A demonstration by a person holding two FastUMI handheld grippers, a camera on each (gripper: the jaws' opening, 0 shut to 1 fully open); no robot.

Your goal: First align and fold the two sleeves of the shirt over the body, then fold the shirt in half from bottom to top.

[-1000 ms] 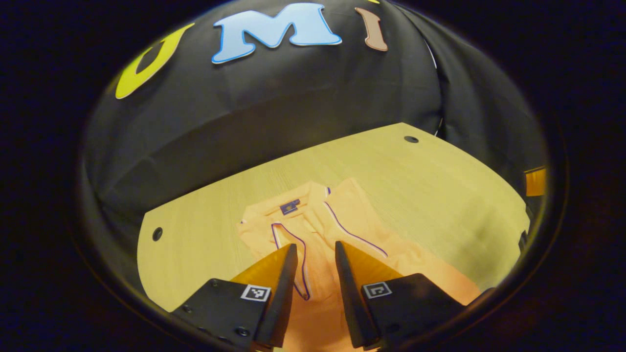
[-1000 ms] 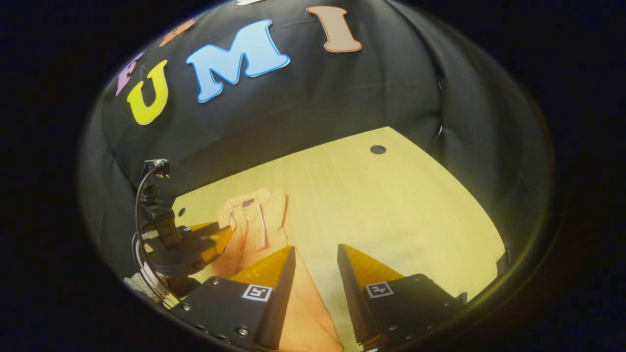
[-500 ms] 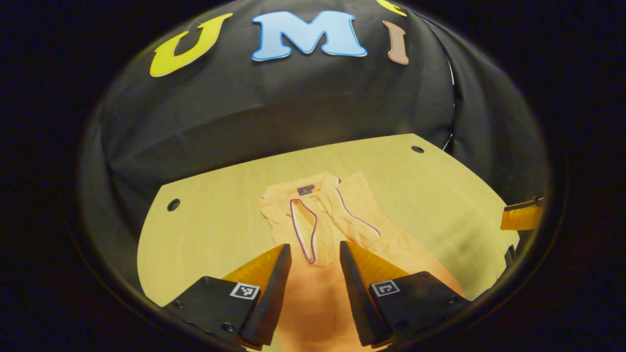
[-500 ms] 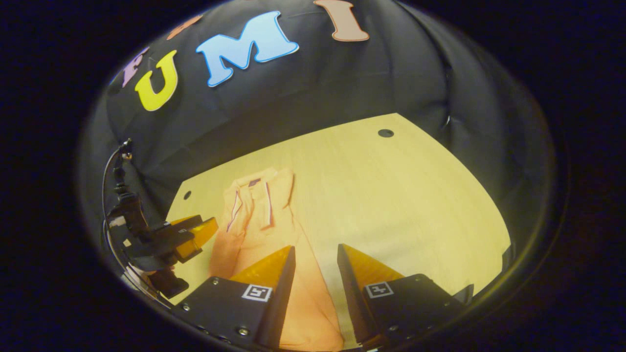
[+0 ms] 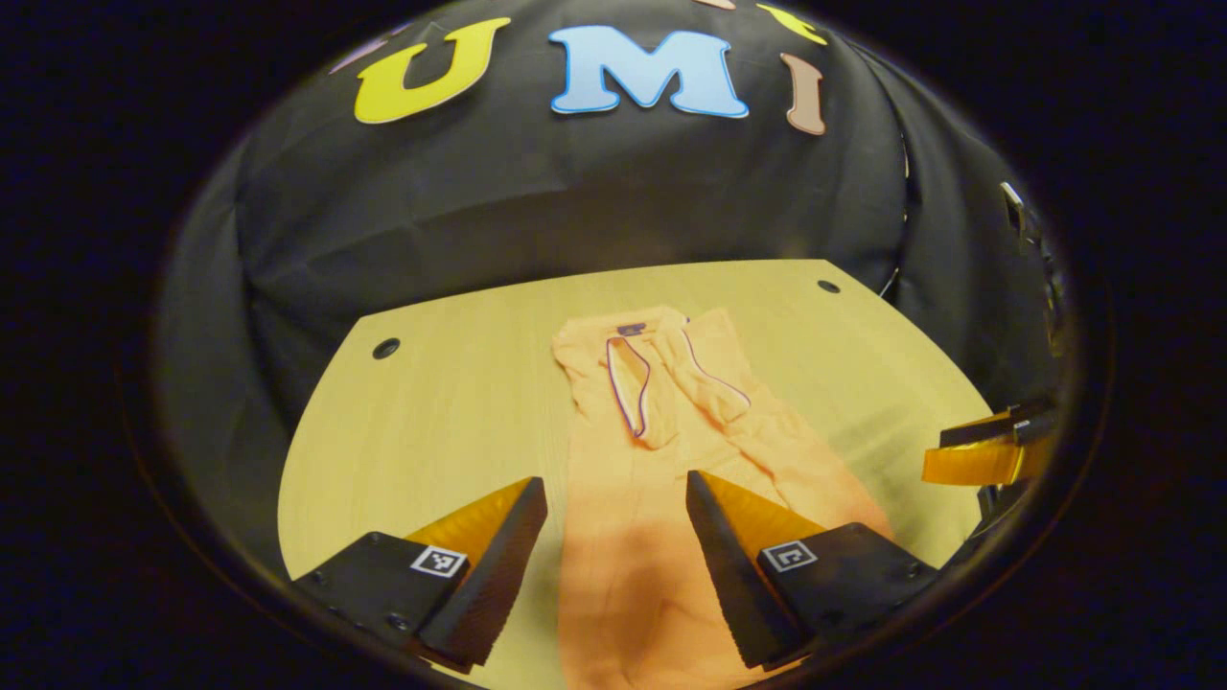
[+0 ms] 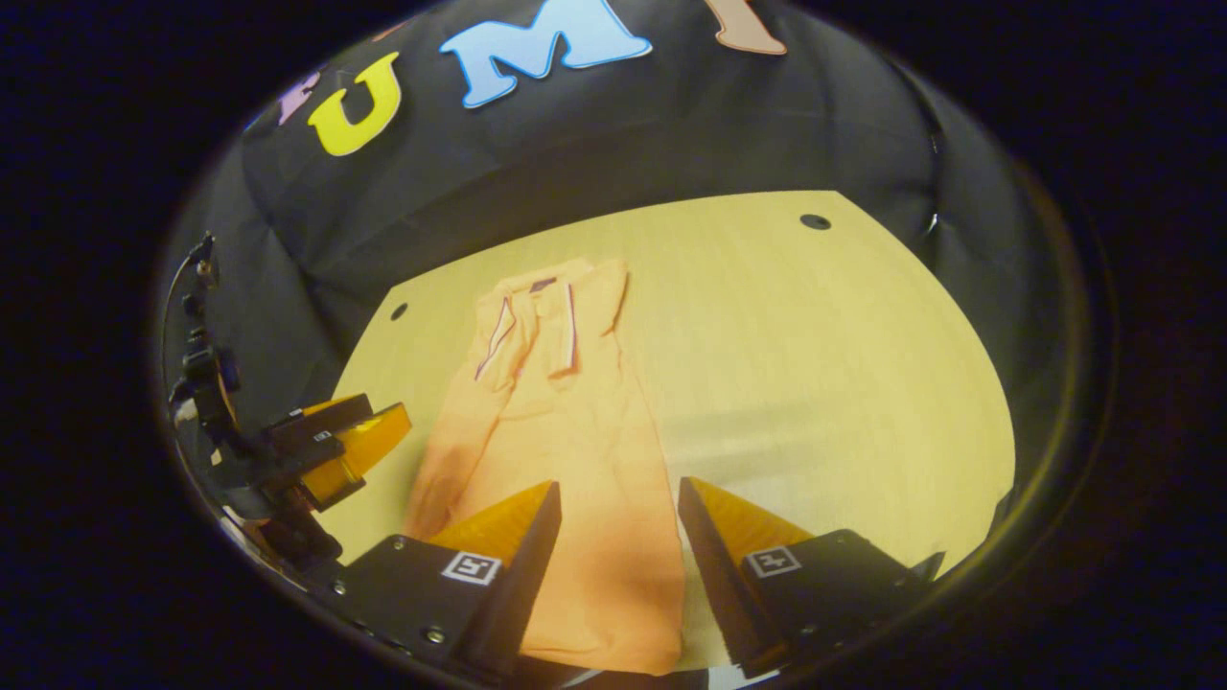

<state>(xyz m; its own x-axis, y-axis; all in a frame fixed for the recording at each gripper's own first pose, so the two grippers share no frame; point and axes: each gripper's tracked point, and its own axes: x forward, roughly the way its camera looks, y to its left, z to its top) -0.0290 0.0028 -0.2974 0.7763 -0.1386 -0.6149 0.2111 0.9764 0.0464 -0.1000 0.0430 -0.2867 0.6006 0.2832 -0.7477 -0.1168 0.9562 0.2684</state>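
The orange shirt (image 5: 661,450) lay flat on the light wood tabletop (image 5: 431,412), in a long narrow strip. Its collar end pointed to the far edge and its bottom end lay near the two hand-held grippers. Both sleeves (image 5: 714,379) were folded in over the body. Thin purple lines ran along the sleeve edges. A small dark tag (image 5: 630,329) sat inside the collar, too small to read.

In the left gripper view, the left hand-held gripper (image 5: 613,498) hung over the lower part of the shirt. Its two fingers stood wide apart, and the cloth showed between them. They held nothing. Each finger block had a small square black-and-white marker (image 5: 438,561) on it. These were patterns, not words. The right hand-held gripper showed at the far right edge, above the tabletop beside the shirt.

In the right gripper view, the right hand-held gripper (image 6: 618,498) was over the bottom end of the shirt (image 6: 566,450). Its fingers were wide apart too and held nothing. The shirt's bottom hem (image 6: 604,656) lay just under them. The left hand-held gripper (image 6: 359,436) showed on the left, beside the shirt, with a black cable (image 6: 196,316) behind it.

Small round holes (image 5: 385,347) sat near the far corners of the tabletop.
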